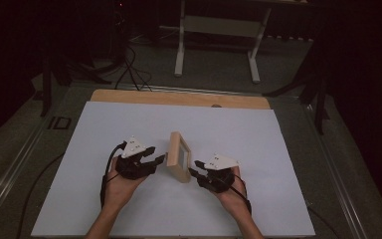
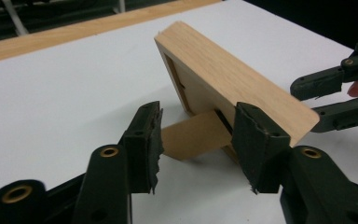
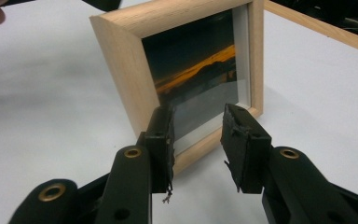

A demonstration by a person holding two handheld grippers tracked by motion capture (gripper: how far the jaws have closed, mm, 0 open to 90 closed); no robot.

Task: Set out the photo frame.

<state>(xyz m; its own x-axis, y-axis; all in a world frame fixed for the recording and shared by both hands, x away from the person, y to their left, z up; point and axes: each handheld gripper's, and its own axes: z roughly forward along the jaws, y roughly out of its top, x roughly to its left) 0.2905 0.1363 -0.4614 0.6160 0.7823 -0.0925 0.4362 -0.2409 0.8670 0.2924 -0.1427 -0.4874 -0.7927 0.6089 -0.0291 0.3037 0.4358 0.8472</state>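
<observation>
One wooden picture frame (image 1: 178,157) stood on the table, and it carried one fold-out stand (image 2: 196,135) at its back and one sunset photograph (image 3: 193,81) behind its glass. Two grippers were there, the left gripper (image 1: 158,155) and the right gripper (image 1: 195,167), each with two black jaws. One white sheet (image 1: 238,134) covered the one wooden table (image 1: 179,97).

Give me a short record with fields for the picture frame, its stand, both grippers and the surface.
frame: wooden picture frame, upright on its edge, leaning back
stand: brown back prop, folded out, foot on the sheet
photo: dark sunset landscape
left gripper: open behind the frame, not holding it
right gripper: open in front of the frame
surface: white sheet
</observation>
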